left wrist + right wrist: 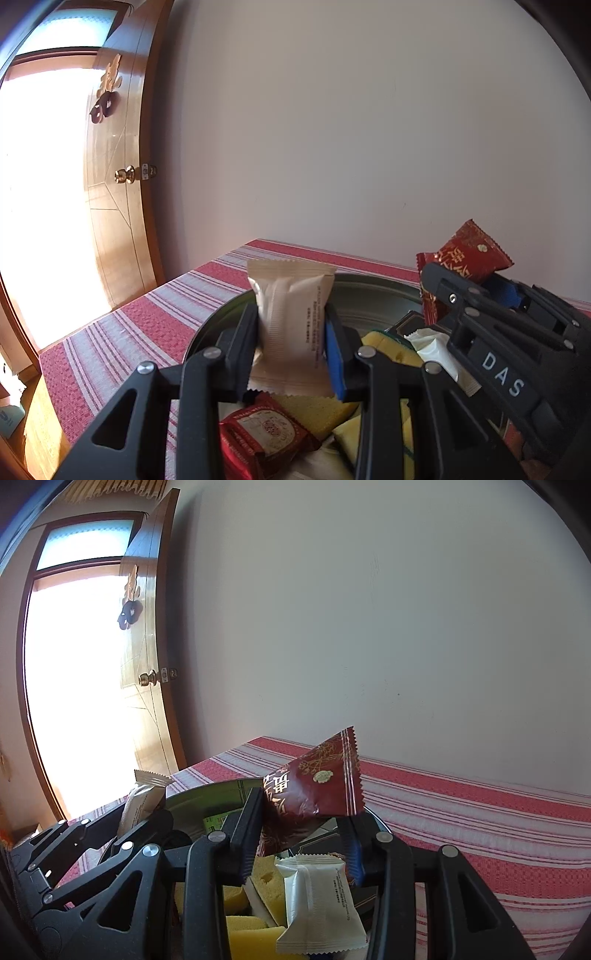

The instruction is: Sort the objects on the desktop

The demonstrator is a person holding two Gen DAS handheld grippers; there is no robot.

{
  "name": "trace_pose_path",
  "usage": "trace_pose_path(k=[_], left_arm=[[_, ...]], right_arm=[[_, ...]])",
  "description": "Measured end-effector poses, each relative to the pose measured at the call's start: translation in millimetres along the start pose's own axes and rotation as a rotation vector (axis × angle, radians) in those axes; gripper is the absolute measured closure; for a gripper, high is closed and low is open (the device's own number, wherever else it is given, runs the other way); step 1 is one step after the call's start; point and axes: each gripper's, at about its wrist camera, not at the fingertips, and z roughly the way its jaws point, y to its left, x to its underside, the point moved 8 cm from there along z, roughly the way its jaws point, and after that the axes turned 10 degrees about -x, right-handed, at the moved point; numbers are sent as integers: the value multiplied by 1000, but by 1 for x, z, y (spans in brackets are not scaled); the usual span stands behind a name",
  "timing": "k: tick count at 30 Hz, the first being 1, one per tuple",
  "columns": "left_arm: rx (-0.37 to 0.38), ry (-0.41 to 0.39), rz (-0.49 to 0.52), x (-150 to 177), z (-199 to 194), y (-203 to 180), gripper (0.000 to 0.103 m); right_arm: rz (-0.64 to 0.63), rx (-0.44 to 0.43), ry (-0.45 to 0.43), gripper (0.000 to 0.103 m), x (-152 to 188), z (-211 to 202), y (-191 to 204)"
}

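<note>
Cream snack packet (291, 325) pinched upright in the left gripper (291, 354); the right gripper (303, 834) clamps a red snack packet (317, 786), both above a round metal tray (365, 299).

Background: a plain, pale off-white wall (351, 129) fills most of both wrist views. At left, an open varnished wooden door (118, 192) with a round brass knob (125, 174) carries a small hanging ornament (105, 92) near its top. Strong daylight floods the bright open doorway (77, 694), above which sits a frosted-glass transom window (85, 542). In the foreground, a table covered with a red-and-white striped woven cloth (480, 812) meets the wall.
</note>
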Motion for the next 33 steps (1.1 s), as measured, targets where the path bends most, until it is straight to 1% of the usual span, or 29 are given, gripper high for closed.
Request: trace_pose_path(k=[4, 7, 8, 9, 10, 11, 12, 13, 14, 15, 18, 21, 22, 24, 26, 28, 33], left_arm=[[-25, 7, 13, -2, 3, -2, 70], [-45, 27, 35, 0, 7, -6, 70], [-47, 25, 40, 0, 7, -7, 69], [-50, 25, 49, -1, 7, -8, 62], [-56, 29, 61, -1, 7, -9, 53], [-66, 31, 66, -2, 6, -10, 35], [-72, 22, 63, -4, 3, -9, 21], [-76, 4, 58, -5, 0, -9, 16], [-82, -7, 56, -7, -3, -9, 5], [-90, -15, 55, -8, -5, -8, 1], [-84, -5, 59, -7, -6, -10, 1], [-78, 14, 71, -4, -7, -11, 1], [-82, 14, 76, -4, -7, -11, 1], [-79, 28, 81, -3, -7, -11, 1], [-60, 44, 83, -1, -8, -13, 1], [-50, 53, 85, 1, -10, -13, 1], [-59, 64, 68, 5, -16, -12, 1]], right_arm=[[1, 12, -7, 61, -6, 3, -3], [10, -4, 26, 60, -6, 11, -5], [18, -15, 22, 57, -6, 10, -6], [21, -25, 17, 51, -6, 10, -6], [25, -34, 17, 33, -5, 10, -6], [34, -41, 10, 16, -6, 8, -7], [41, -36, -17, 11, -7, 2, -8], [42, -20, -55, 6, -9, -4, -9], [35, -6, -88, 6, -10, -11, -8], [21, 2, -104, 5, -12, -15, -7], [3, 18, -111, 5, -11, -20, -5], [21, 7, -117, 4, -11, -24, -4], [26, 6, -116, 0, -12, -26, -3], [35, -7, -110, 0, -12, -29, -2], [44, -12, -100, 0, -10, -31, -1], [41, 0, -102, 0, -8, -35, -1], [7, 46, -118, 0, -4, -46, 0]])
